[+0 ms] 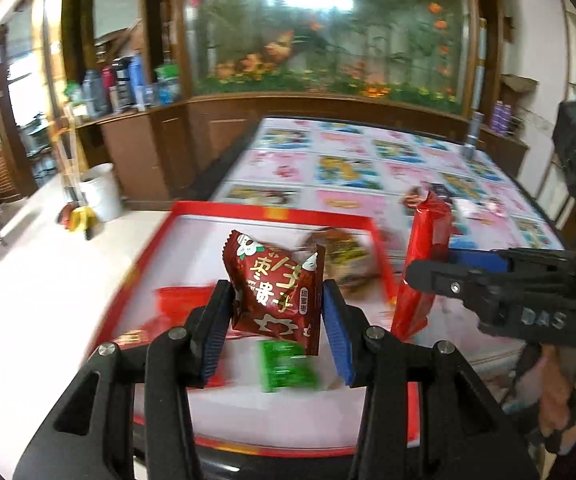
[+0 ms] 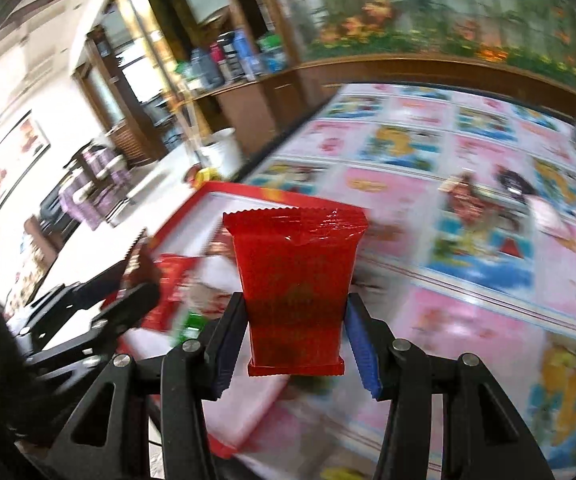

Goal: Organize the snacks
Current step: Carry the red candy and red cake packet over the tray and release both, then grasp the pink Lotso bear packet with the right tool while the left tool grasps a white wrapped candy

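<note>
My left gripper (image 1: 278, 300) is shut on a dark red snack packet (image 1: 276, 292) with gold characters, held above the red-rimmed tray (image 1: 272, 212). My right gripper (image 2: 293, 320) is shut on a bright red packet (image 2: 295, 280), upright, over the tray's right edge; that packet also shows in the left wrist view (image 1: 423, 256), with the right gripper (image 1: 427, 272) beside it. In the tray lie a green packet (image 1: 288, 366), a red packet (image 1: 176, 300) and a brownish packet (image 1: 337, 252). The left gripper (image 2: 128, 280) shows at the left of the right wrist view.
The tray sits on a table with a pink cartoon-print cloth (image 1: 351, 168). More loose snacks (image 2: 483, 196) lie on the cloth to the right. A white bucket (image 1: 102, 190) stands on the floor at left. Wooden cabinets with bottles (image 1: 128, 80) line the back.
</note>
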`<control>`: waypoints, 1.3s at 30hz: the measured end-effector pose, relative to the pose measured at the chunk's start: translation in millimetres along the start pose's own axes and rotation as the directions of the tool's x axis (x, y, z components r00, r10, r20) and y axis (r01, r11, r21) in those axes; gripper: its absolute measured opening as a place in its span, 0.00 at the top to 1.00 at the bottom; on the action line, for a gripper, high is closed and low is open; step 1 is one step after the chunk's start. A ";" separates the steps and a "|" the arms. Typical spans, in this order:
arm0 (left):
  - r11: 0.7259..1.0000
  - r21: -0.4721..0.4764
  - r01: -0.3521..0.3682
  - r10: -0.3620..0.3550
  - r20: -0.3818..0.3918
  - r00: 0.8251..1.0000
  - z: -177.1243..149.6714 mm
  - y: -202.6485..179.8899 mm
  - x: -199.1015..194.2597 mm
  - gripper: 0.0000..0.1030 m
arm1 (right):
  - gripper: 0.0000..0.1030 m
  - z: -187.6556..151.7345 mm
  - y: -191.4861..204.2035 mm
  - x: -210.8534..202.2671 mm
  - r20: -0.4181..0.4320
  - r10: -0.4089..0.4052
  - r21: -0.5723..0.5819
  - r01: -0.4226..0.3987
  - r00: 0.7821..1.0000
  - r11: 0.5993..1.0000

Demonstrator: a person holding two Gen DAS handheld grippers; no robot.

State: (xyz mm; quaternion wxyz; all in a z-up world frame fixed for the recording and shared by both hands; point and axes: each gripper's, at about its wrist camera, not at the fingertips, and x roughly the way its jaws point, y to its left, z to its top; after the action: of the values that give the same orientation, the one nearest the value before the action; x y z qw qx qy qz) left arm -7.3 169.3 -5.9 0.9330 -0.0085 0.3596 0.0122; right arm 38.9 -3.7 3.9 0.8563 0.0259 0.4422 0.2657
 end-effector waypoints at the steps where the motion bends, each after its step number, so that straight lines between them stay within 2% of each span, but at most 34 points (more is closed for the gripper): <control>1: 1.000 -0.004 -0.017 0.017 0.002 1.000 -1.3 6.4 0.6 0.58 | 0.51 0.8 9.4 4.7 -0.006 0.016 -0.012 -0.016 1.000 1.000; 4: 0.999 -0.012 -0.049 0.049 0.000 0.999 -5.3 21.2 2.9 0.58 | 0.51 2.6 38.4 22.0 -0.034 0.069 -0.040 -0.070 0.997 0.997; 8: 0.996 -0.022 -0.087 0.087 -0.008 0.996 -10.6 35.6 6.1 0.58 | 0.51 0.8 62.8 42.0 -0.072 0.088 -0.061 -0.092 0.994 0.994; 12: 0.994 -0.037 -0.103 0.102 -0.031 0.994 -14.2 50.5 16.1 0.58 | 0.51 -1.0 75.4 59.6 -0.111 0.109 -0.054 -0.116 0.988 0.992; 15: 0.993 -0.040 -0.115 0.113 -0.052 0.992 -16.7 55.4 24.0 0.58 | 0.52 0.0 78.5 69.7 -0.123 0.093 -0.058 -0.101 0.988 0.993; 17: 0.992 -0.042 -0.123 0.120 -0.068 0.990 -18.1 57.6 28.5 0.57 | 0.58 0.8 80.0 75.3 -0.128 0.095 -0.056 -0.103 0.987 0.993; 20: 0.990 -0.046 -0.131 0.126 -0.087 0.988 -18.5 59.5 33.4 0.54 | 0.55 2.4 82.3 78.2 -0.127 0.082 -0.067 -0.091 0.989 0.994; 24: 0.988 -0.065 -0.142 0.136 -0.086 0.987 -15.8 61.1 33.2 0.39 | 0.55 6.6 80.6 69.6 -0.093 0.089 -0.079 -0.097 0.992 0.992; 27: 0.986 -0.078 -0.147 0.142 -0.067 0.988 -11.9 60.3 27.9 0.26 | 0.52 12.8 68.7 58.1 -0.050 0.096 -0.060 -0.099 0.994 0.993; 33: 0.991 -0.029 -0.134 0.133 -0.028 0.991 2.6 36.9 19.2 0.22 | 0.47 27.1 10.4 32.8 0.043 0.046 0.019 -0.046 0.998 0.999; 36: 0.993 0.028 -0.118 0.119 -0.029 0.993 9.8 12.8 20.1 0.22 | 0.46 33.3 -37.8 18.6 0.075 -0.026 0.070 0.021 0.997 0.997; 39: 0.993 0.084 -0.085 0.089 -0.044 0.995 19.0 -16.7 24.5 0.22 | 0.46 37.3 -99.6 -0.4 0.100 -0.134 0.127 0.121 0.986 0.985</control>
State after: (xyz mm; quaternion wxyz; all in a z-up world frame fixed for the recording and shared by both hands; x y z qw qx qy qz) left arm 24.0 153.5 -8.2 0.9222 0.0451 0.3822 0.0378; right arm 110.5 -82.2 -1.0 0.8912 0.0636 0.4110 0.1813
